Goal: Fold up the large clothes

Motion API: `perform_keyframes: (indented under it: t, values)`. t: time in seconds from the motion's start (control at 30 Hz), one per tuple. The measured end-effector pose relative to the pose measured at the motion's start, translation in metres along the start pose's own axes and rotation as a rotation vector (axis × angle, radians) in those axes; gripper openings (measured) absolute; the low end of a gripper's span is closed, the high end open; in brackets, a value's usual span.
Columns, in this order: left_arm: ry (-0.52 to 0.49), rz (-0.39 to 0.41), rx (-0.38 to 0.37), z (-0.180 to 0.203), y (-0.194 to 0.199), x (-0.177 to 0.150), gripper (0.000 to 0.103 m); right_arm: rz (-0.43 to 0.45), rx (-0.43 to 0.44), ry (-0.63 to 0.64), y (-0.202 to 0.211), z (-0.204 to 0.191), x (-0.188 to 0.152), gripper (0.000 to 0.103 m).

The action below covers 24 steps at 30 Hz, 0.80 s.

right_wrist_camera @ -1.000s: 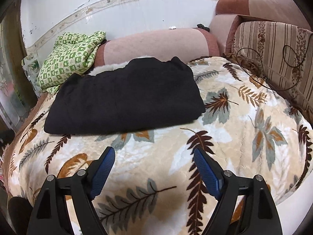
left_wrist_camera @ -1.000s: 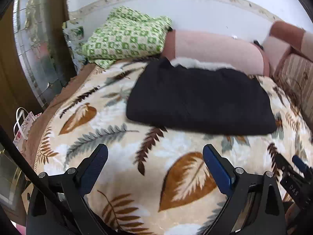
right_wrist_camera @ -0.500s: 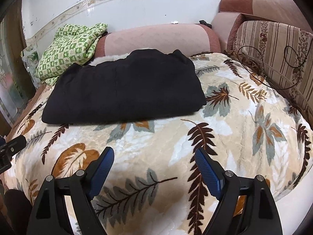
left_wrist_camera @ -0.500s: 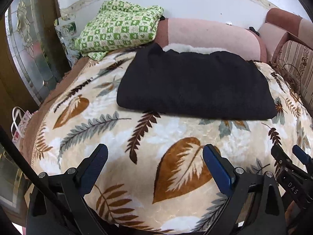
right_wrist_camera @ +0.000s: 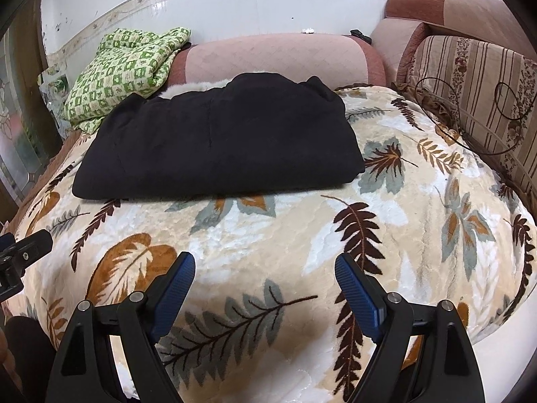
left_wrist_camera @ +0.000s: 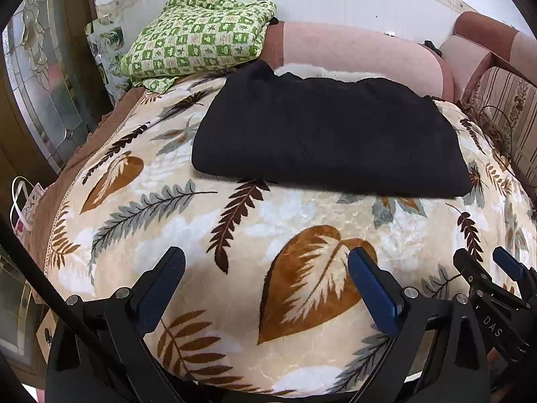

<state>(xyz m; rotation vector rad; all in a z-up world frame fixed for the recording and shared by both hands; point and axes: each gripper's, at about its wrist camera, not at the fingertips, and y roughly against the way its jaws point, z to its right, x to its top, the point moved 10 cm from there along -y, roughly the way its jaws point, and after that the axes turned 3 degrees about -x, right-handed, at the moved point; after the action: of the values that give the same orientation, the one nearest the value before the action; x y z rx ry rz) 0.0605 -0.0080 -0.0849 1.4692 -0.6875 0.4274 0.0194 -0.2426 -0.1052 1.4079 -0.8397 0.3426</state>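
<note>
A black garment point(left_wrist_camera: 329, 134) lies folded into a flat rectangle on the far half of a leaf-patterned blanket point(left_wrist_camera: 285, 235); a strip of white fur lining shows at its far edge. It also shows in the right wrist view point(right_wrist_camera: 221, 141). My left gripper point(left_wrist_camera: 266, 268) is open and empty, above the blanket's near part, well short of the garment. My right gripper point(right_wrist_camera: 265, 275) is open and empty too, to the right of the left one, also short of the garment. The right gripper shows in the left wrist view point(left_wrist_camera: 493, 268).
A green checked quilt point(left_wrist_camera: 201, 37) is piled at the back left. A pink bolster point(right_wrist_camera: 278, 57) runs along the back wall. A striped cushion point(right_wrist_camera: 476, 80) with a looped dark cable stands at the right. A glass door point(left_wrist_camera: 30, 84) is at the left.
Both grippers have drawn back and risen from the bed, so the folded garment sits farther off and more blanket shows. Both stay open; the garment has not moved.
</note>
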Motion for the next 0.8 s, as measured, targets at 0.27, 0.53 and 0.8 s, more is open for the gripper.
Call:
perform_keyframes:
  t: [0.27, 0.53, 0.8]
  values:
    - [-0.004, -0.018, -0.007, 0.002, -0.003, -0.003, 0.097, -0.012, -0.002, -0.006, -0.002, 0.000, -0.002, 0.089]
    - [-0.004, -0.025, -0.016, 0.004, -0.004, -0.005, 0.097, -0.019, -0.005, -0.007, -0.001, 0.000, -0.003, 0.089]
    - [-0.003, -0.039, -0.031, 0.005, -0.004, -0.011, 0.097, -0.020, -0.011, -0.006, 0.000, 0.000, -0.004, 0.089]
